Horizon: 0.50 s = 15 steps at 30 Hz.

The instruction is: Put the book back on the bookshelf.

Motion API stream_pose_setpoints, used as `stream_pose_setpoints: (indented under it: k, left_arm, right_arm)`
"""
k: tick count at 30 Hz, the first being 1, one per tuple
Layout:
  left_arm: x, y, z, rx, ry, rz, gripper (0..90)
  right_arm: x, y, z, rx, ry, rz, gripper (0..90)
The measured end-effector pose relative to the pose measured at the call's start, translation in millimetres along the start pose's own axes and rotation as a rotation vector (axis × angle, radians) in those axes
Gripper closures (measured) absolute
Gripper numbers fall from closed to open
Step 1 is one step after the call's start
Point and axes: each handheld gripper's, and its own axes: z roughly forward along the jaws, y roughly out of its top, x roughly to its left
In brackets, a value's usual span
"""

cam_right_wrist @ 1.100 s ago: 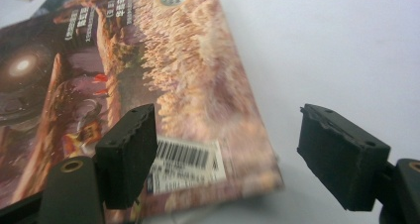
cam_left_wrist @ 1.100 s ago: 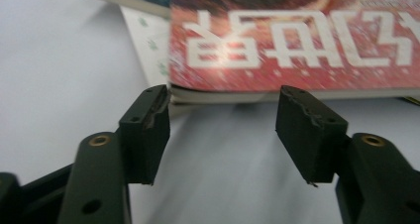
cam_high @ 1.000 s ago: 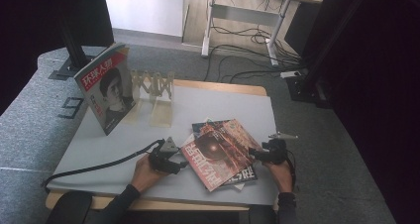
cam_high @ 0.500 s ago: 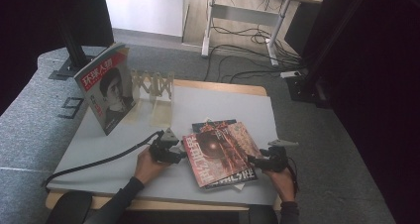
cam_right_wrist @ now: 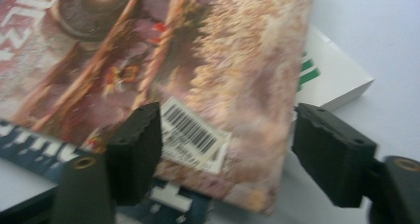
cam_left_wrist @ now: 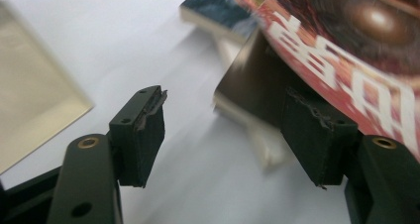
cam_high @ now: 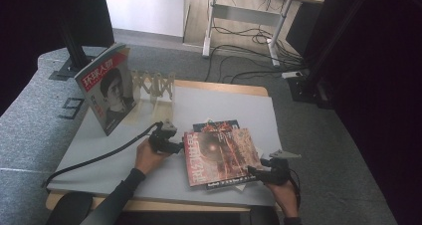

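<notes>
My left hand-held gripper at red magazine left edge, jaws just parted, pinching nothing. My right hand-held gripper straddles barcode corner, open. Magazine tops stack on table: squaring edges, likely.

Standing magazine with portrait cover and wooden rack at desk rear, well beyond the left hand-held gripper.

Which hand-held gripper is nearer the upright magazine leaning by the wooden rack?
Left. The left hand-held gripper sits just front-right of the upright magazine; the right hand-held gripper is across the red magazine, much farther.
</notes>
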Motion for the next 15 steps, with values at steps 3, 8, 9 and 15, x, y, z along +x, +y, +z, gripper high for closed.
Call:
stream_pose_setpoints:
  k: [3, 8, 9, 15]
  left_arm:
    - [-6.6, -10.5, -10.8, -0.001, -0.031, 0.006, 31.9]
    - [-31.6, -22.4, -22.2, -0.029, -0.1, 0.045, 26.3]
    - [-37.7, -25.4, -23.4, -0.034, -0.122, 0.046, 25.5]
    - [-59.1, -38.1, -25.7, -0.036, -0.163, 0.049, 18.5]
  right_arm:
    - [-4.9, 5.3, 5.6, -0.012, -0.025, -0.01, 17.3]
    - [-8.1, 22.4, 21.0, -0.029, -0.041, -0.044, 12.6]
    - [-8.1, 27.0, 24.4, -0.033, -0.039, -0.052, 12.3]
    - [-6.4, 57.8, 50.3, -0.026, 0.009, -0.082, 9.5]
